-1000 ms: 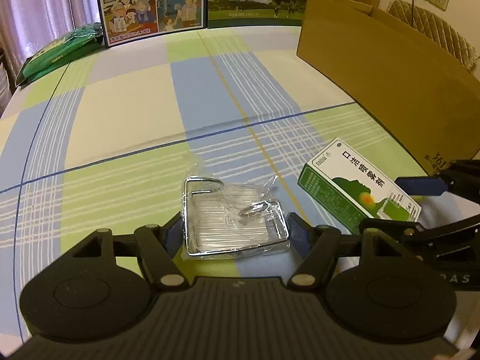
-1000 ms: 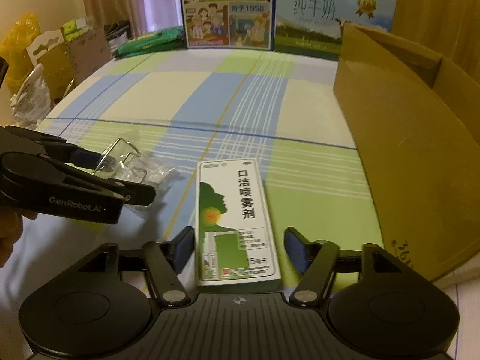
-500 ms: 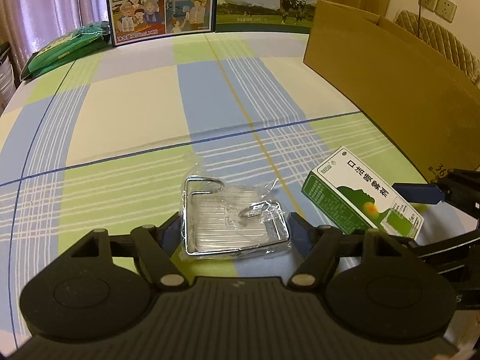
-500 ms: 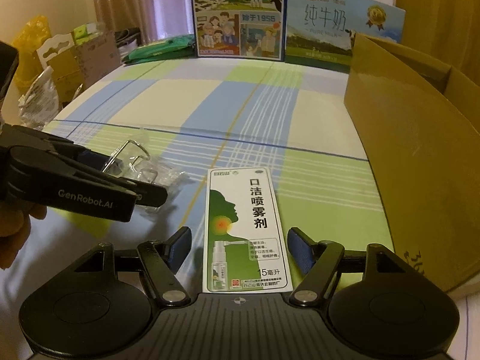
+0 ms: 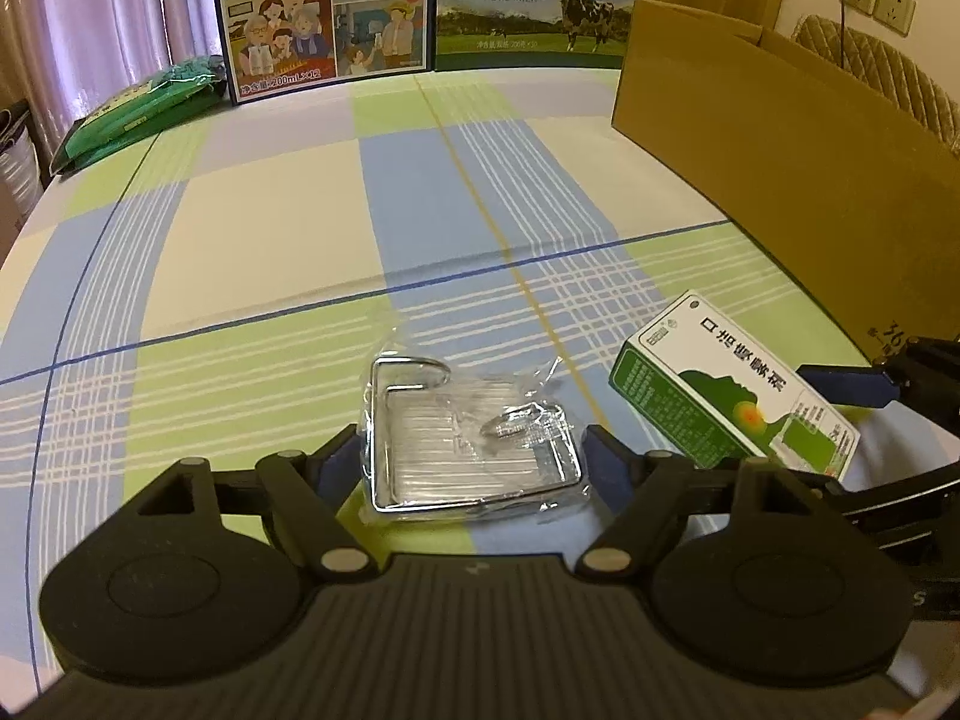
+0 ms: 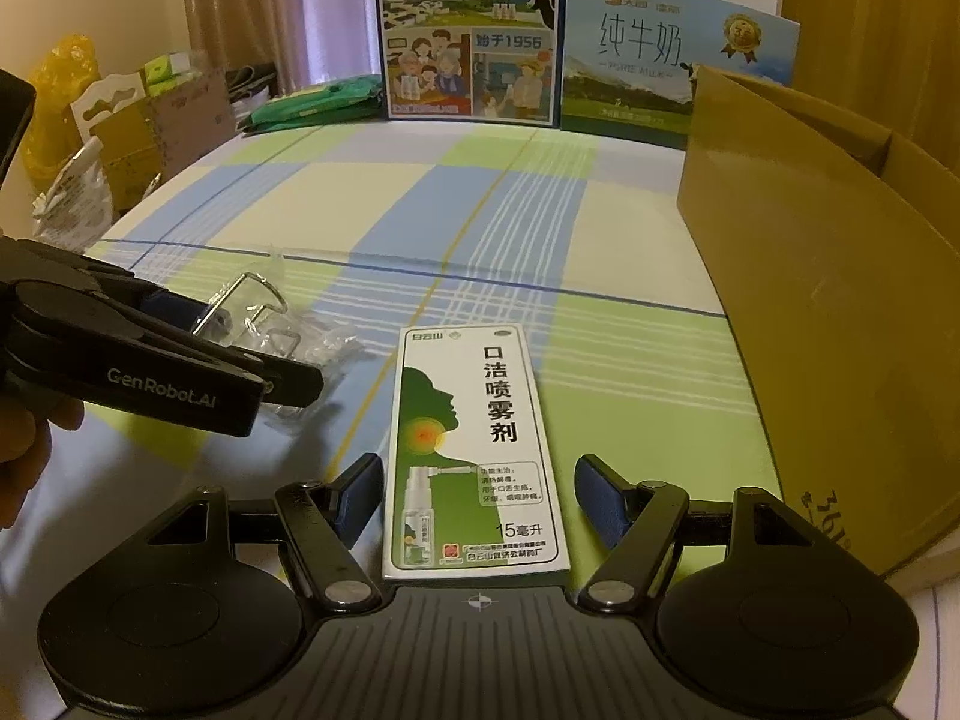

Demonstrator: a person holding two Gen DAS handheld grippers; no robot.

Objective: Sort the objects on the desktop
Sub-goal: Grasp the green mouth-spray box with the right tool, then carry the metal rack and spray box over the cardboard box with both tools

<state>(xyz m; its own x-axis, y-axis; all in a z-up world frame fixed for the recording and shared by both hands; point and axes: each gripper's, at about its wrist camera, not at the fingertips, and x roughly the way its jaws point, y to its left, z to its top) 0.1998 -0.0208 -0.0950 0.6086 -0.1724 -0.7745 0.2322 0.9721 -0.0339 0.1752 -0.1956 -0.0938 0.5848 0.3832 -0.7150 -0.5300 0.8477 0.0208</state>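
Note:
A wire metal rack (image 5: 474,450) wrapped in clear plastic lies on the checked tablecloth. My left gripper (image 5: 473,441) is open, with one finger on each side of the rack. To its right lies a green and white spray box (image 5: 732,396), flat on the cloth. In the right wrist view the spray box (image 6: 474,420) rests lengthwise between the fingers of my open right gripper (image 6: 479,462). Its left pad (image 6: 360,492) is close to the box edge and its right pad (image 6: 600,501) stands apart from it. The left gripper (image 6: 180,360) shows from the side over the rack (image 6: 264,312).
A large open cardboard box (image 5: 780,150) stands along the right side of the table (image 5: 270,228). Two milk cartons (image 5: 324,12) stand at the far edge, with a green packet (image 5: 138,108) to their left. Bags and boxes (image 6: 120,120) crowd the area beyond the table's left edge.
The spray box now lies straighter and a little farther forward between my right fingers. The rack sits as before between my left fingers. Both jaws remain open.

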